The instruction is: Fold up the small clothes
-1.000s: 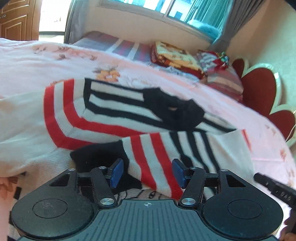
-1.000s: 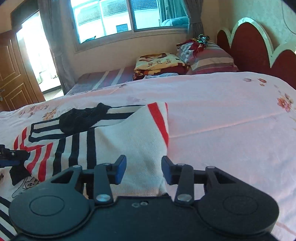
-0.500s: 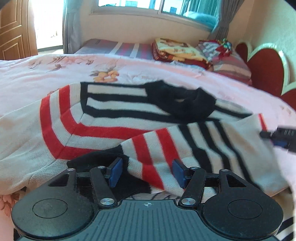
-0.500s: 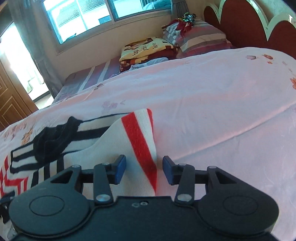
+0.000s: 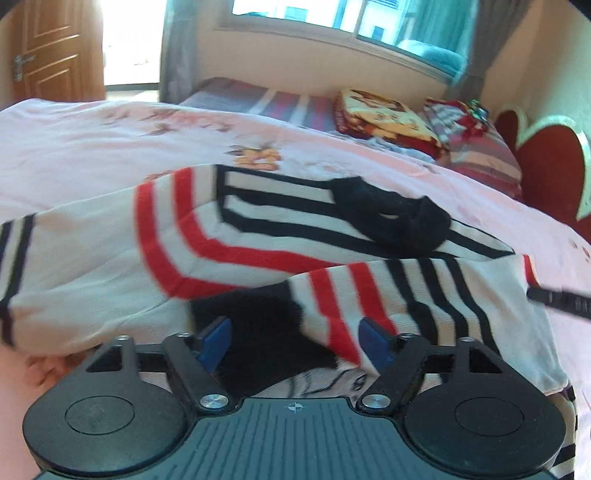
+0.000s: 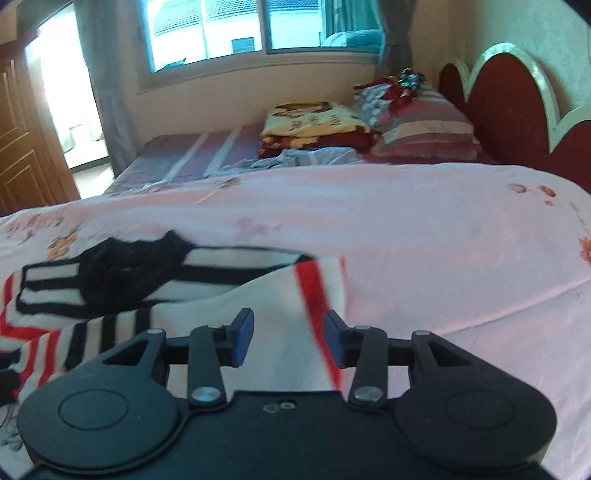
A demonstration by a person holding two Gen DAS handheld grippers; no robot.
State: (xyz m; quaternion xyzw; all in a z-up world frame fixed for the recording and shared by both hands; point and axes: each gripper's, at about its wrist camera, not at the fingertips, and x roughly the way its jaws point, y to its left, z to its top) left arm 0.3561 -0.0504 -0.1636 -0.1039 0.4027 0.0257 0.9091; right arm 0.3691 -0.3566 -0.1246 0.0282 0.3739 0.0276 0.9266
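Knit sweater (image 5: 258, 236) on bed (image 6: 443, 229); both grippers (image 5: 295, 341) (image 6: 289, 334) gape, holding nothing. Close squarely on hem before lifting.

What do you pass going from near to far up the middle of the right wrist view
Right gripper → striped sweater → pink bedsheet → folded blanket → window.

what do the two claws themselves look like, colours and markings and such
Both are matte black plastic. The left claw has blue pads on its fingertips, silver pivot screws, two round discs on the body and a ribbed dark grey plate with a small white crosshair mark. The right claw matches: blue-padded fingertips, silver screws, round discs, smooth black centre. No cables or sleeves show.
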